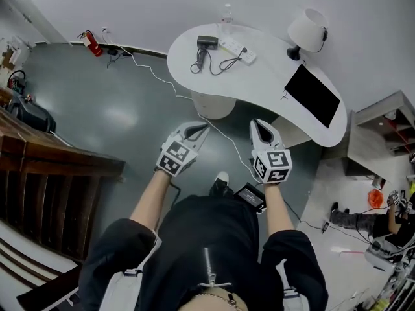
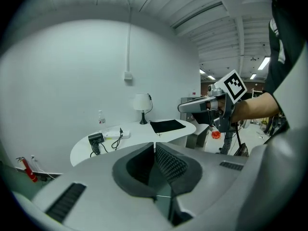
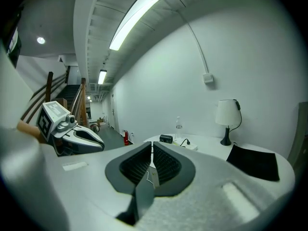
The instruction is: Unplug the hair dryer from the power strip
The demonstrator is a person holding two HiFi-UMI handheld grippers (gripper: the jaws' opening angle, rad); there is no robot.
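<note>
A black hair dryer (image 1: 207, 42) lies on the white curved table (image 1: 266, 83), its dark cord looping to a white power strip (image 1: 238, 49) beside it. Both also show far off in the left gripper view, the hair dryer (image 2: 96, 138) and the power strip (image 2: 113, 134), and in the right gripper view, the hair dryer (image 3: 166, 138) and the power strip (image 3: 188, 146). My left gripper (image 1: 202, 127) and right gripper (image 1: 260, 122) hang side by side over the floor, short of the table. Each is shut with nothing in it.
On the table stand a water bottle (image 1: 226, 15), a white lamp (image 1: 307, 30) and a black mat (image 1: 312, 96). A white cable (image 1: 155, 76) runs across the grey floor from the wall by a red fire extinguisher (image 1: 93, 44). A wooden stair rail (image 1: 52, 167) is at left.
</note>
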